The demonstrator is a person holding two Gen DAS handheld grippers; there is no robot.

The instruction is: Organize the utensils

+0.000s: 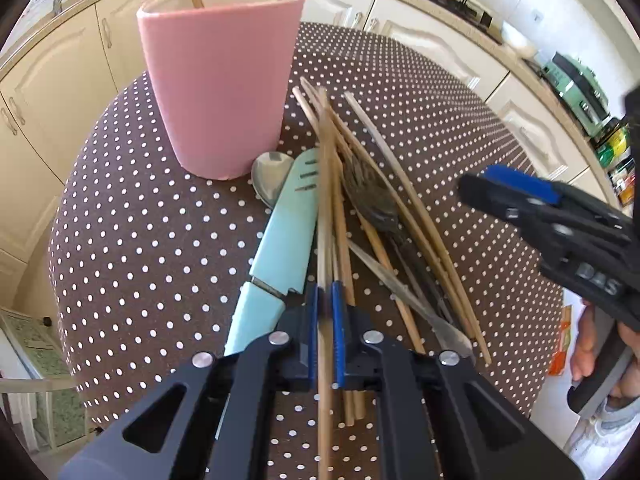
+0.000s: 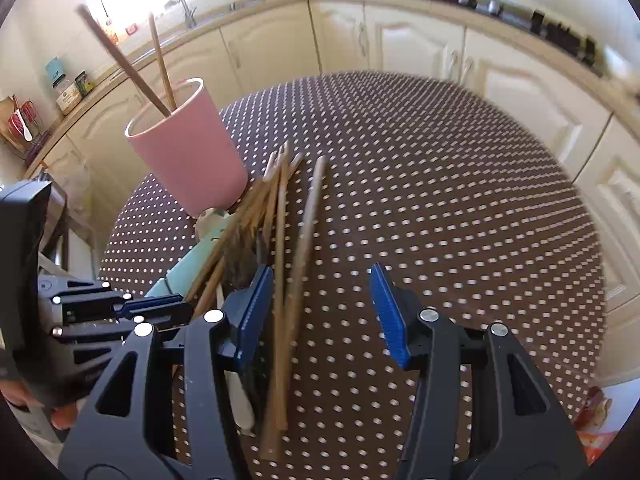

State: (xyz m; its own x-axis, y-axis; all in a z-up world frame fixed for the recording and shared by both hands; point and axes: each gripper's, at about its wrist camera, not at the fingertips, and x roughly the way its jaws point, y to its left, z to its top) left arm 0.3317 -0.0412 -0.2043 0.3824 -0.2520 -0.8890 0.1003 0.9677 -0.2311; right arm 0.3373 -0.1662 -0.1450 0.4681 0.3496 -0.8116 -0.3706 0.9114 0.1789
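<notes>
A pink cup stands on the dotted table and holds two wooden chopsticks; the cup also shows in the right wrist view. Beside it lies a pile of utensils: several wooden chopsticks, a light blue knife, a metal spoon and a dark spoon. My left gripper is shut on one wooden chopstick over the pile. My right gripper is open and empty above chopsticks at the pile's right side; it also shows in the left wrist view.
The round table has a brown cloth with white dots. Cream kitchen cabinets and a worktop with jars and appliances curve behind it. A chair stands at the left of the table.
</notes>
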